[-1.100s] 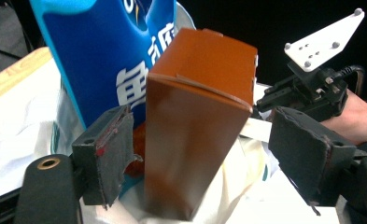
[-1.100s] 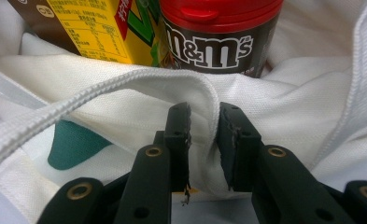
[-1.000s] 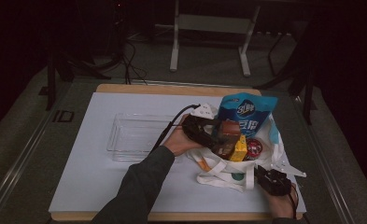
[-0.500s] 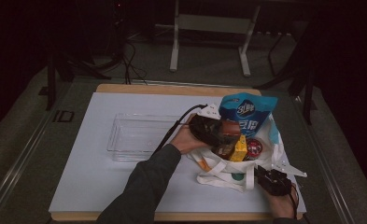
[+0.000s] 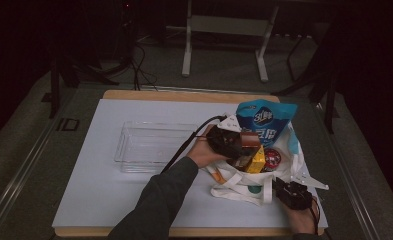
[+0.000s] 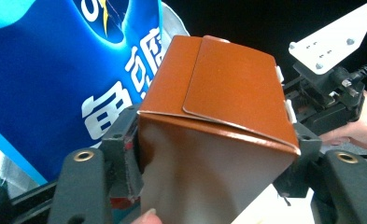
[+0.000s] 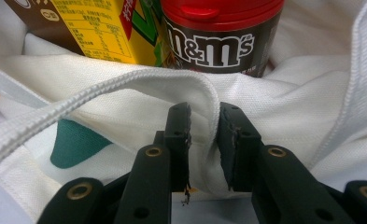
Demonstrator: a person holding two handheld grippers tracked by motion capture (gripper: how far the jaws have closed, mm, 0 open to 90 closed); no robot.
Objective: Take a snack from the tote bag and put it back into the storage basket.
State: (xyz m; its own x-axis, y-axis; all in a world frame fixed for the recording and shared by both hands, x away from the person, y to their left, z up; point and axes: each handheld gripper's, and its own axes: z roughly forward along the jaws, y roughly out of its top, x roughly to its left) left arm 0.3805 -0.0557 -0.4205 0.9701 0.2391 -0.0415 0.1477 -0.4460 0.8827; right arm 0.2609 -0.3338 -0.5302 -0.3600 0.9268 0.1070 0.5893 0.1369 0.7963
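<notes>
Overhead, high view: left gripper (image 5: pixel 241 146) sits over the mouth of the white cloth tote bag (image 5: pixel 244 182), at a brown cardboard box (image 5: pixel 249 141) standing among the bag's contents, just in front of the tall blue snack pouch (image 5: pixel 265 122). The clear plastic tray (image 5: pixel 151 146) lies to the gripper's left, near the bag, so the box would have to travel leftward, judging by the layout. The left hand is nearer the box; right gripper (image 5: pixel 284 190) is at the bag's near rim.

Left gripper view: jaws have just been closing; the brown box (image 6: pixel 218 126) is between them, pads touching both side walls, its long axis pointing away from the camera, flap end up.

Right gripper view: jaws pinch the bag's hem (image 7: pixel 204 100), holding it; a yellow carton (image 7: pixel 102 28) and a red-lidded chocolate jar (image 7: pixel 214 37) sit inside.
</notes>
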